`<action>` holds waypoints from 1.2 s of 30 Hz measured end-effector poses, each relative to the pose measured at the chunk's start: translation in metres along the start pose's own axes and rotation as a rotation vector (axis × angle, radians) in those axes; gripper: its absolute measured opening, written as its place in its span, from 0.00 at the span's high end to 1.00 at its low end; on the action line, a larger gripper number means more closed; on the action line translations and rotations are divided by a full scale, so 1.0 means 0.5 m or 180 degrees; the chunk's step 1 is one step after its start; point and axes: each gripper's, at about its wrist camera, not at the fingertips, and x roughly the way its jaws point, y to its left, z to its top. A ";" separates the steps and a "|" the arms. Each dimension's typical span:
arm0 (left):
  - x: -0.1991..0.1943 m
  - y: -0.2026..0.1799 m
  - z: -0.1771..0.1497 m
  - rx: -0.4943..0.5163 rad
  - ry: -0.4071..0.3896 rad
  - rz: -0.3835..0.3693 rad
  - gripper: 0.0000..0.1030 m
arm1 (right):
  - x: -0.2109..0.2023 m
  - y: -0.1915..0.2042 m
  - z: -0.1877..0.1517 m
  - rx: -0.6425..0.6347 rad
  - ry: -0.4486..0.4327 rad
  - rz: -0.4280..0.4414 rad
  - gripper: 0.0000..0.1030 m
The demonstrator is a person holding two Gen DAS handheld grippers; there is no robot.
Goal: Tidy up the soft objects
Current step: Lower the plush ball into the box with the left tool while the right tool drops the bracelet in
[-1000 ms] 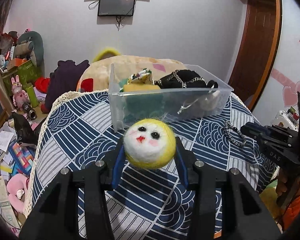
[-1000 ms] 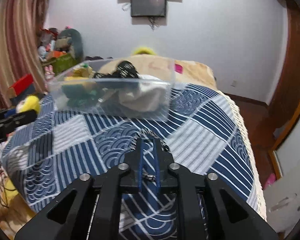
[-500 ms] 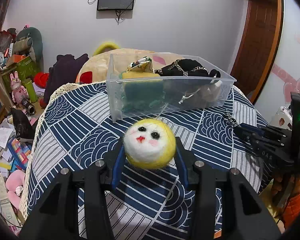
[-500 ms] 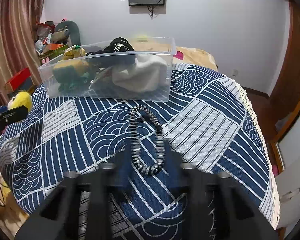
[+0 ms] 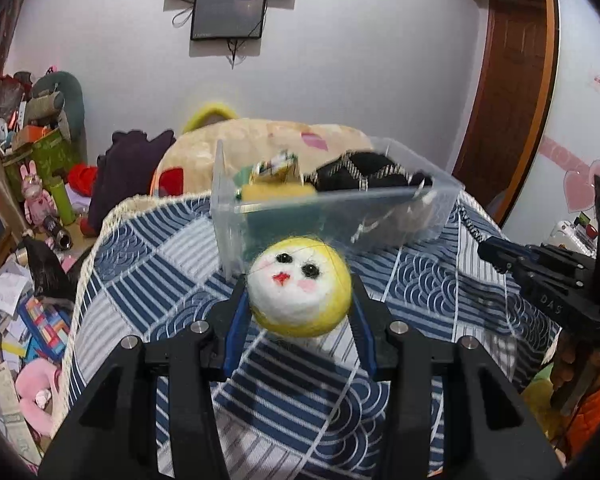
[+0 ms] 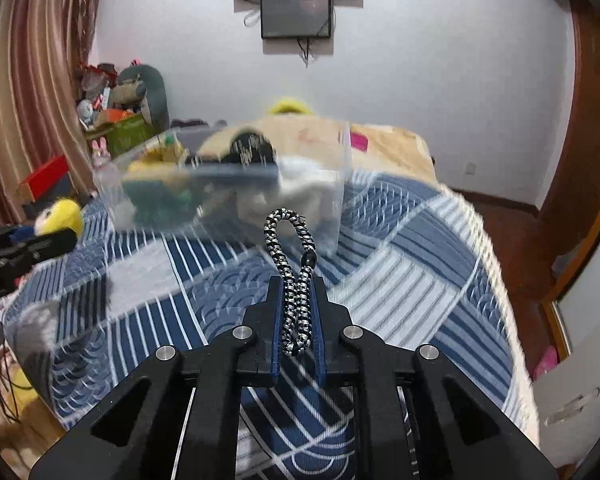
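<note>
Felt ball (image 5: pixel 300 290), yellow w/ a painted face, sits pinched in my left gripper (image 5: pixel 298 312) above the blue patterned tablecloth (image 5: pixel 148 264), just in front of the clear bin (image 5: pixel 440 208) at the cloth's far edge. My right gripper (image 6: pixel 298 312) is nearly closed, pads clamped on the black-and-white braided cord (image 6: pixel 292 276); its loop pokes out past the tips toward the bin's near wall.
</note>
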 end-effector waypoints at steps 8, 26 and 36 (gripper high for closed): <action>-0.007 -0.010 0.082 0.0036 -0.0266 -0.0079 0.56 | -0.018 0.013 0.079 -0.0052 -0.0362 0.0064 0.89; 0.152 -0.047 0.164 0.0048 -0.0023 -0.0174 0.56 | 0.079 -0.002 0.168 -0.0126 -0.0325 -0.0050 0.89; 0.215 -0.042 0.162 0.0033 0.0140 -0.0148 0.54 | 0.144 0.008 0.139 -0.0167 0.0000 0.0042 0.88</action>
